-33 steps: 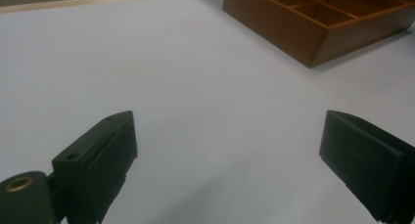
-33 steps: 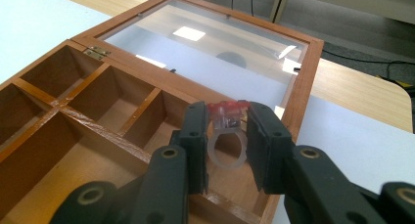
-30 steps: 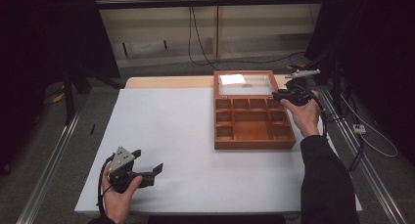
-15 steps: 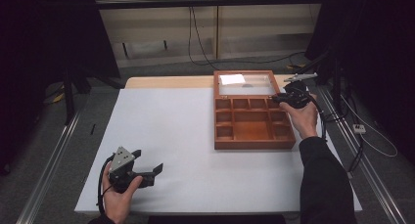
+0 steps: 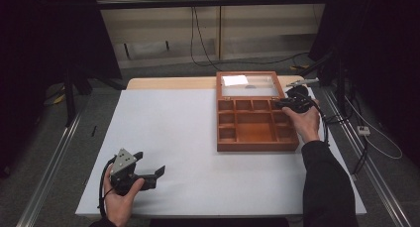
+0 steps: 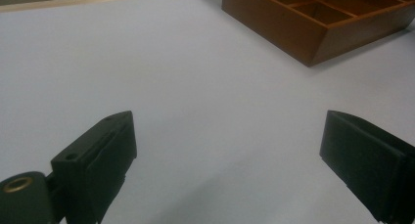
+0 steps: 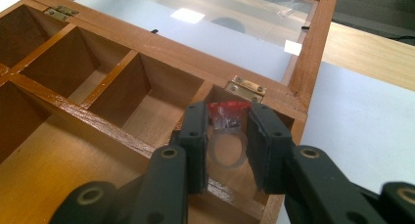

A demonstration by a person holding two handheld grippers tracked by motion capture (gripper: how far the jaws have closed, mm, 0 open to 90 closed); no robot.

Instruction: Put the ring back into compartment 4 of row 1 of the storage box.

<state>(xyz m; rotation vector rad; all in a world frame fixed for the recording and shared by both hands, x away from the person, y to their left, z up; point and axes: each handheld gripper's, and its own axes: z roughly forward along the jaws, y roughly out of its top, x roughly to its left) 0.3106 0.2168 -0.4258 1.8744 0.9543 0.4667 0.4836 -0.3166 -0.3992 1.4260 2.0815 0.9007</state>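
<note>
2 grippers are in use at a white table (image 5: 198, 138), and the wooden compartment box (image 5: 252, 133) serves as the landmark. The right gripper (image 7: 226, 136) hangs over the box's far right corner compartment (image 7: 215, 106), just in front of the brass hinge (image 7: 248, 88). Its jaws are clamped on a clear plastic ring (image 7: 226, 153) with a red top (image 7: 229, 108); the ring sits upright between the pads, above the compartment, and whether it touches the wood cannot be told. In the high view the right gripper (image 5: 293, 104) is at the box's right rear edge.

The box's glass-paned lid (image 5: 250, 85) lies open, flat behind the box, with a white square patch (image 5: 235, 80) near its left corner. The remaining compartments in view are bare wood.

The left gripper (image 5: 148, 175) rests low on the table, well apart from the box toward the near left corner; its jaws stand wide apart with nothing between them, and the box's near corner (image 6: 313, 43) lies ahead of them.

Beyond the table are a grey floor, trailing black cables (image 5: 208, 48), dark stands and a pale wall panel (image 5: 208, 19).
</note>
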